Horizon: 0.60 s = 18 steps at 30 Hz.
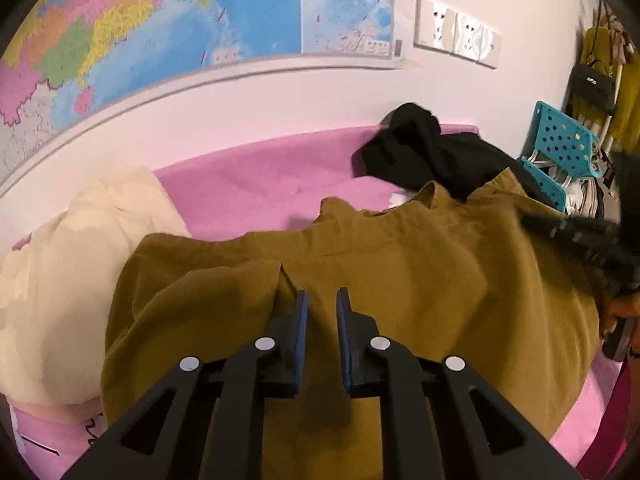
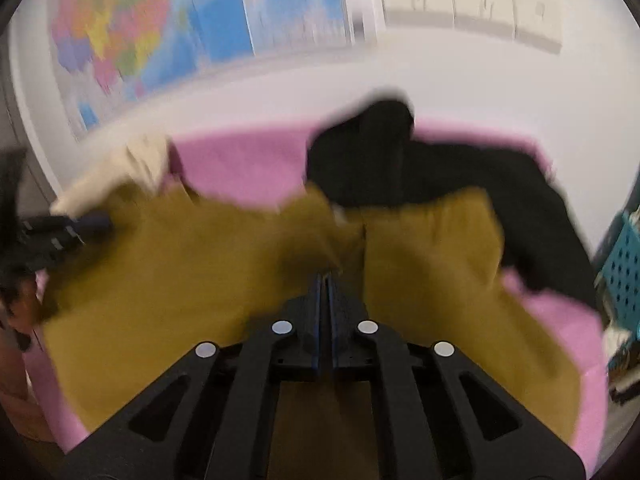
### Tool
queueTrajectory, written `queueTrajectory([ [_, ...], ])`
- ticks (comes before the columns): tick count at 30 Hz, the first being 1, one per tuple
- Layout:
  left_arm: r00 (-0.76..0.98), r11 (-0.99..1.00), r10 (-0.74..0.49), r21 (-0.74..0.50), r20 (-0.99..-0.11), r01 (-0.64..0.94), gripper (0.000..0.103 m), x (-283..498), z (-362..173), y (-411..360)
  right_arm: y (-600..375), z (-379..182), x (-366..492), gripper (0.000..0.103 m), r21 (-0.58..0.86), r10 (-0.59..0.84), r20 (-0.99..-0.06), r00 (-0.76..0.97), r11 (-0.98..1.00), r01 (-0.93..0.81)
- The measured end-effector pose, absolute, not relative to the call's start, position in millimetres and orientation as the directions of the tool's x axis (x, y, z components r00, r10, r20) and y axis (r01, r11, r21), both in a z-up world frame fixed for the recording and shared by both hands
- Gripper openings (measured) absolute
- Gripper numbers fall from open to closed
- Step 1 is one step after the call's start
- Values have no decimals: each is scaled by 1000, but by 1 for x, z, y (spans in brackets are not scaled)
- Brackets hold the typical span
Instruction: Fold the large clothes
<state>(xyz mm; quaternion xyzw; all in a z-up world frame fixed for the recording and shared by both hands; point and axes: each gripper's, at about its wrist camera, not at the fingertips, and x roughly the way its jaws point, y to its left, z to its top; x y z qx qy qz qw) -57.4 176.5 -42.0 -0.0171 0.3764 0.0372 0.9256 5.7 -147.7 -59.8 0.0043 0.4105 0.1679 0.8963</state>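
A large mustard shirt (image 1: 400, 280) lies spread on a pink bed sheet (image 1: 260, 184), its collar toward the wall. My left gripper (image 1: 322, 300) points down at the shirt beside a fold. Its blue pads stand a narrow gap apart, with smooth cloth showing through the gap, so it is open. The right wrist view is blurred. There my right gripper (image 2: 325, 280) has its pads pressed together at a crease of the mustard shirt (image 2: 180, 280), shut on the cloth. Each gripper also shows at the edge of the other's view: the right gripper (image 1: 576, 236) and the left gripper (image 2: 64, 228).
A black garment (image 1: 420, 152) is heaped behind the collar. A cream garment (image 1: 60, 280) lies left of the shirt. Teal perforated racks (image 1: 560, 144) stand past the bed's right end. A map (image 1: 160, 20) and wall sockets (image 1: 456, 32) hang on the wall behind.
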Motion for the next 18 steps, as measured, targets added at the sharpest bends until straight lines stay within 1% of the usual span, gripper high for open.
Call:
queueTrajectory([
  [1,708,996,63,0,-703,-88,31,-52,-45,174,-147,-68,6,11,146,298,-755,584,945,-294],
  [2,703,996,64,-1,-708,-92,45,-54,-47,176,-146,-68,5,13,148,301,-749,590,944,-293],
  [3,702,996,60,-6,-710,-91,64,-55,-48,177,-147,-65,3,17,150,303,-744,596,944,-293],
  [4,704,996,59,-6,-707,-89,67,-55,-49,177,-148,-64,1,27,154,304,-742,598,945,-289],
  [5,708,996,65,5,-703,-87,67,-56,-49,177,-152,-59,-1,32,171,314,-732,604,944,-283],
  [6,709,997,64,9,-702,-80,69,-58,-48,177,-155,-54,-4,41,189,325,-719,614,942,-278],
  [7,707,998,49,3,-706,-66,77,-59,-49,178,-158,-47,-8,42,203,337,-703,626,939,-277],
  [8,696,999,9,-21,-718,-35,81,-59,-50,178,-159,-43,-10,46,202,337,-697,633,939,-277],
  [9,687,999,-21,-38,-726,-10,82,-58,-51,176,-160,-39,-14,51,197,331,-689,645,942,-273],
  [10,675,999,-29,-35,-737,5,82,-55,-54,174,-161,-35,-16,54,196,330,-678,657,942,-272],
  [11,666,1000,-24,-26,-746,7,82,-53,-58,172,-161,-31,-19,54,206,341,-669,661,939,-275],
  [12,650,1000,-21,-19,-760,10,80,-49,-62,171,-160,-29,-20,54,219,353,-664,659,935,-280],
  [13,629,1000,-16,-16,-777,6,61,-43,-69,171,-159,-28,-19,55,220,355,-663,659,934,-282],
  [15,613,999,-54,-48,-789,26,43,-37,-76,171,-155,-29,-20,56,212,353,-663,660,934,-287],
  [16,630,998,-55,-52,-775,24,30,-37,-75,171,-154,-30,-20,56,215,356,-663,658,933,-288],
  [17,641,999,-50,-47,-766,22,23,-38,-72,171,-155,-30,-20,56,221,359,-661,659,932,-286],
  [18,660,999,-47,-48,-750,18,13,-39,-66,171,-155,-30,-20,56,231,367,-657,659,930,-287],
])
